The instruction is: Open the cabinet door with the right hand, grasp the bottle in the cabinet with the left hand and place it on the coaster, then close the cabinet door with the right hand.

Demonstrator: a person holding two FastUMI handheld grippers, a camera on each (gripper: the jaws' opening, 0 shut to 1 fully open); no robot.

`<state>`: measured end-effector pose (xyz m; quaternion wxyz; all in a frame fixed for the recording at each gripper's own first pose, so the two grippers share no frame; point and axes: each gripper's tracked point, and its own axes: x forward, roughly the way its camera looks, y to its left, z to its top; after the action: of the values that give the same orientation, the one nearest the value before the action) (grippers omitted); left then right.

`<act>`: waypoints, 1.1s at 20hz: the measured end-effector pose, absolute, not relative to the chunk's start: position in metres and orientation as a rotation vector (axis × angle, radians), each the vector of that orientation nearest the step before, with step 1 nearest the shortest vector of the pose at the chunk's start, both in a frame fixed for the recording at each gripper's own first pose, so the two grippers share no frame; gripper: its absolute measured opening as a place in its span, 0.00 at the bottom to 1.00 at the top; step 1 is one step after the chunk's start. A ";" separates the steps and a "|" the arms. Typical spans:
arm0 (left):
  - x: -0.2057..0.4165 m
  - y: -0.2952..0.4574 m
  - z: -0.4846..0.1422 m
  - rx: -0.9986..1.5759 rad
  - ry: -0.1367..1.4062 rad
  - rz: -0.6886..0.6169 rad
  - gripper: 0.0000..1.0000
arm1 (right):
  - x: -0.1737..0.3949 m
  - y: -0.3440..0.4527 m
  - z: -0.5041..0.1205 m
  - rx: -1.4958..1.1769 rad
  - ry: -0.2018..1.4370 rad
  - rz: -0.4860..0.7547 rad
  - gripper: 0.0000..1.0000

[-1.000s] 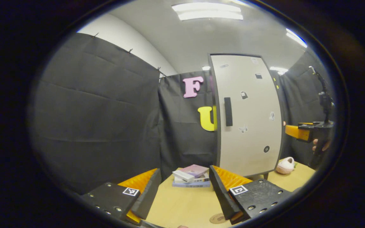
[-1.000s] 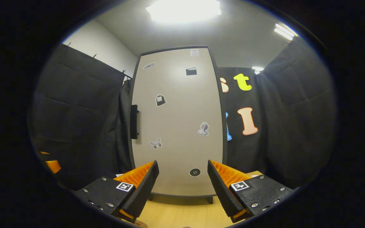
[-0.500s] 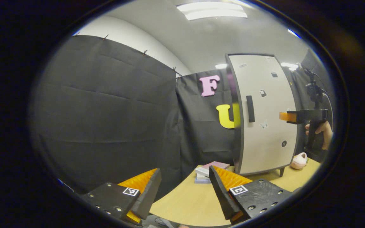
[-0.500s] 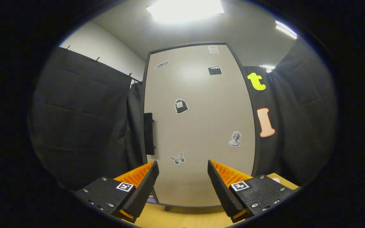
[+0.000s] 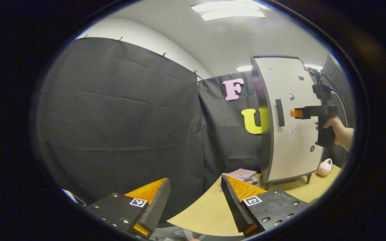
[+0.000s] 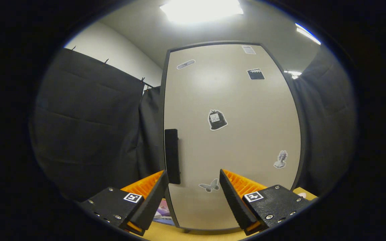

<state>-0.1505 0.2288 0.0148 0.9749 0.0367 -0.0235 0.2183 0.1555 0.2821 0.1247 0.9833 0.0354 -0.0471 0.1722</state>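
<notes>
Empty air sits between the fingers of the right gripper [image 6: 193, 190], which are spread wide and hold nothing, just in front of the tall beige cabinet door [image 6: 233, 134]. The door is closed, and its black vertical bar handle [image 6: 172, 156] lies beside the left finger. The left gripper [image 5: 195, 197] is likewise wide apart and empty, low over the near edge of the light wooden table [image 5: 209, 211]. A stack of books [image 5: 243, 175] lies left of the cabinet, a small pink plush toy [image 5: 324, 166] to its right.

the right gripper [image 6: 194, 192] has closed in on the cabinet door [image 6: 233, 134], nearing its handle [image 6: 172, 156].
</notes>
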 end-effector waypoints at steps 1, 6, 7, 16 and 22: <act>-0.154 0.233 0.015 0.074 -0.047 0.449 0.87 | 0.160 0.289 0.127 0.065 -0.093 0.349 0.95; -0.168 0.259 0.016 0.081 -0.053 0.506 0.83 | 0.184 0.321 0.126 0.043 -0.054 0.359 0.94; -0.169 0.263 0.015 0.072 -0.050 0.512 0.87 | 0.189 0.326 0.123 0.033 -0.037 0.354 0.93; -0.166 0.280 -0.001 0.042 -0.035 0.540 0.83 | 0.230 0.346 0.121 -0.021 0.035 0.302 0.62; -0.167 0.280 0.002 0.030 -0.051 0.504 0.92 | 0.226 0.348 0.120 0.010 0.080 0.332 0.24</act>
<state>-0.1666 0.2797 0.0018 0.9680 0.0149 -0.0250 0.2493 0.2264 0.3484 0.1202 0.9855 0.0049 0.0397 0.1650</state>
